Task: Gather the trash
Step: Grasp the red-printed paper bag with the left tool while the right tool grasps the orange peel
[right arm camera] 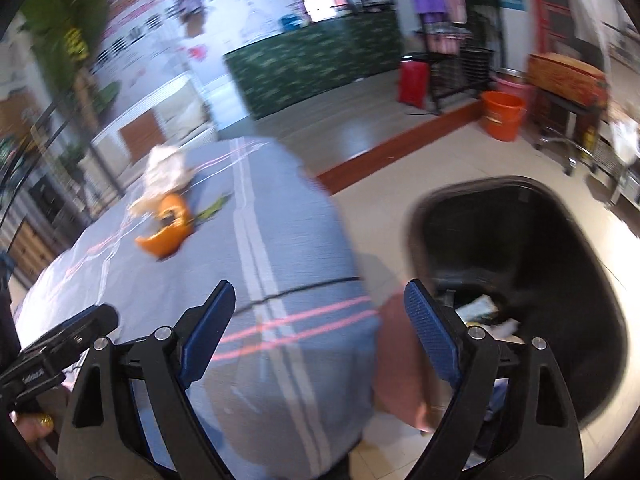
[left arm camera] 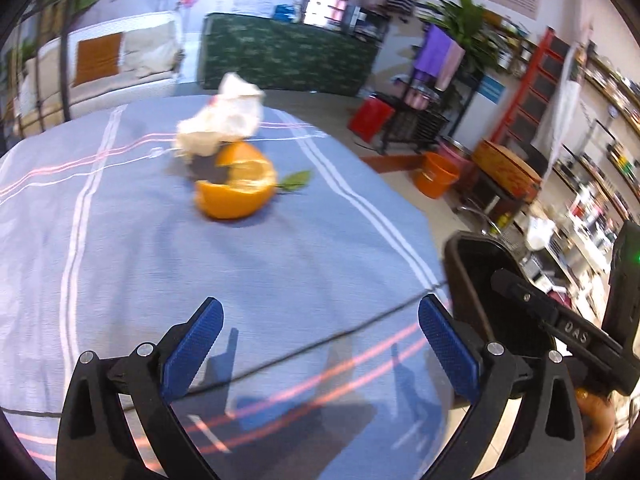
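An orange peel (left arm camera: 236,186) lies on the blue striped tablecloth (left arm camera: 120,240), with a crumpled white tissue (left arm camera: 224,118) touching its far side and a green leaf (left arm camera: 295,181) to its right. My left gripper (left arm camera: 320,340) is open and empty, hovering above the cloth short of the peel. My right gripper (right arm camera: 320,320) is open and empty over the table's right edge. The peel (right arm camera: 168,230), tissue (right arm camera: 164,168) and leaf (right arm camera: 212,210) show far left in the blurred right wrist view. A black trash bin (right arm camera: 520,280) stands on the floor right of the table, with some scraps inside.
The bin's rim (left arm camera: 472,264) shows beside the table's right edge, with the right gripper's body (left arm camera: 576,336) over it. An orange bucket (right arm camera: 502,114), a red container (right arm camera: 414,80), a rack and shelves stand farther back on the tiled floor.
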`<state>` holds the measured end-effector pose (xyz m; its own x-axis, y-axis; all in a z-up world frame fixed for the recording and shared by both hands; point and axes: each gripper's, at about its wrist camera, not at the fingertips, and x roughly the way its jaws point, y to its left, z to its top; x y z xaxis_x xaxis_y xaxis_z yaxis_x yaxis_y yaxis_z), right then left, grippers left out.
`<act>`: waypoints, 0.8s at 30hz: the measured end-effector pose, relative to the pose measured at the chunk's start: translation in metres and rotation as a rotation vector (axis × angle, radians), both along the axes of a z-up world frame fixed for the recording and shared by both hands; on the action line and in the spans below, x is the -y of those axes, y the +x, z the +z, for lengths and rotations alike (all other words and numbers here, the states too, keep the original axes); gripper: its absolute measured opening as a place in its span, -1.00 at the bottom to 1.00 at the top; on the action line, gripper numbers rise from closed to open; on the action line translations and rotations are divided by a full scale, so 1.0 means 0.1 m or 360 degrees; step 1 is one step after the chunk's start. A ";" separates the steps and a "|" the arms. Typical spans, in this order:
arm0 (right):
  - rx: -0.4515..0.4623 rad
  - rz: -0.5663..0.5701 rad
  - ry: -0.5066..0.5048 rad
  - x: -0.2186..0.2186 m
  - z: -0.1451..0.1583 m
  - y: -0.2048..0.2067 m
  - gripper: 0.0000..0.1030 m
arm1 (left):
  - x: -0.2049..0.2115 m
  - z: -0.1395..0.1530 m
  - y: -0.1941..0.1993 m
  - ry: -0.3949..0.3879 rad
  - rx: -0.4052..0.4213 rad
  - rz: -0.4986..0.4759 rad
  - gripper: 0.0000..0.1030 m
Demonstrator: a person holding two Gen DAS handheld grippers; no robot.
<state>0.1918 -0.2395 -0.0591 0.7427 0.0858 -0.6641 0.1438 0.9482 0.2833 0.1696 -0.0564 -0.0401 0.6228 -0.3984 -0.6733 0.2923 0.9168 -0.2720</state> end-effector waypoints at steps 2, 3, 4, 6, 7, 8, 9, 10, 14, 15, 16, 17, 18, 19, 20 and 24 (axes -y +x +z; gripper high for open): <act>-0.0014 0.0097 -0.0001 -0.22 -0.01 0.13 0.66 | -0.13 -0.01 0.05 0.0007 -0.0006 0.0045 0.88; -0.0022 0.0130 0.0000 -0.30 -0.01 0.18 0.66 | -0.21 0.00 0.08 0.0010 -0.0008 0.0068 0.88; -0.0030 0.0174 0.0007 -0.40 -0.02 0.25 0.66 | -0.27 0.00 0.10 0.0011 -0.0010 0.0086 0.88; -0.0031 0.0238 0.0019 -0.56 0.00 0.37 0.66 | -0.42 0.00 0.15 0.0020 -0.0006 0.0129 0.88; -0.0030 0.0273 0.0018 -0.65 0.01 0.44 0.66 | -0.49 0.01 0.19 0.0034 -0.0001 0.0152 0.88; -0.0029 0.0300 0.0020 -0.72 0.03 0.50 0.66 | -0.55 0.02 0.22 0.0048 0.0003 0.0176 0.88; -0.0031 0.0316 0.0023 -0.77 0.03 0.55 0.66 | -0.61 0.02 0.25 0.0054 0.0005 0.0195 0.88; -0.0035 0.0336 0.0028 -0.83 0.05 0.63 0.66 | -0.68 0.03 0.30 0.0057 0.0003 0.0220 0.88; -0.0049 0.0392 0.0029 -1.02 0.09 0.91 0.66 | -0.90 0.06 0.51 0.0040 0.0005 0.0299 0.88; -0.0058 0.0403 0.0026 -1.07 0.10 1.00 0.66 | -0.96 0.07 0.59 0.0036 0.0006 0.0315 0.88; -0.0070 0.0414 0.0023 -1.12 0.10 1.10 0.66 | -0.98 0.08 0.63 0.0034 0.0009 0.0325 0.88; -0.0075 0.0426 0.0024 -1.17 0.11 1.18 0.66 | -1.00 0.09 0.68 0.0033 0.0012 0.0328 0.88; -0.0084 0.0445 0.0017 -1.24 0.10 1.28 0.66 | -1.02 0.10 0.73 0.0033 0.0015 0.0335 0.88; -0.0094 0.0458 -0.0001 -1.30 0.10 1.38 0.66 | -1.03 0.10 0.77 0.0034 0.0016 0.0340 0.88; -0.0104 0.0470 -0.0018 -1.35 0.08 1.47 0.66 | -1.05 0.10 0.82 0.0035 0.0016 0.0345 0.88; -0.0200 0.0507 -0.0070 -1.49 -0.08 1.79 0.60 | -1.11 0.09 0.94 0.0027 0.0005 0.0362 0.88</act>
